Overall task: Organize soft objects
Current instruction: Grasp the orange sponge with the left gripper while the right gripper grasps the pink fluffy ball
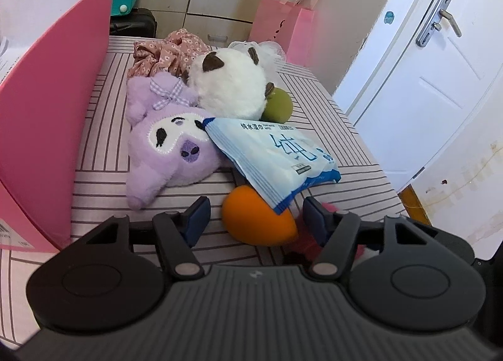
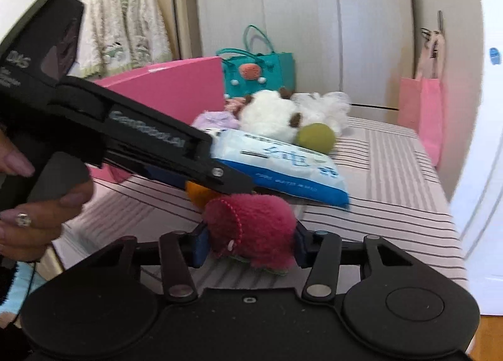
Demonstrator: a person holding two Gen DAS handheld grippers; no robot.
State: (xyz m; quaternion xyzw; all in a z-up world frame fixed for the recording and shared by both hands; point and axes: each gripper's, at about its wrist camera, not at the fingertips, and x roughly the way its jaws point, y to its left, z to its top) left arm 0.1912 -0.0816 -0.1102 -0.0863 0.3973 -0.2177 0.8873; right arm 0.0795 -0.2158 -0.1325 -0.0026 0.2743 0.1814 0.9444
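On the striped bed lie a purple plush [image 1: 169,153], a white plush ball [image 1: 231,84], a green ball [image 1: 278,106], a blue wet-wipes pack [image 1: 273,156] and an orange ball [image 1: 257,219] partly under the pack. My left gripper [image 1: 256,219] is open with its pads on either side of the orange ball, not touching it. My right gripper [image 2: 250,243] is shut on a magenta plush toy [image 2: 254,229], just above the bed's near edge. The left gripper's body [image 2: 125,137] crosses the right wrist view above the orange ball [image 2: 198,196].
A tall pink box [image 1: 47,115] stands at the left of the bed. A floral cloth [image 1: 169,52] and white fluffy item [image 2: 327,109] lie behind the toys. Pink bag [image 1: 283,27], teal bag [image 2: 261,74], wardrobe and white door [image 1: 424,71] surround the bed.
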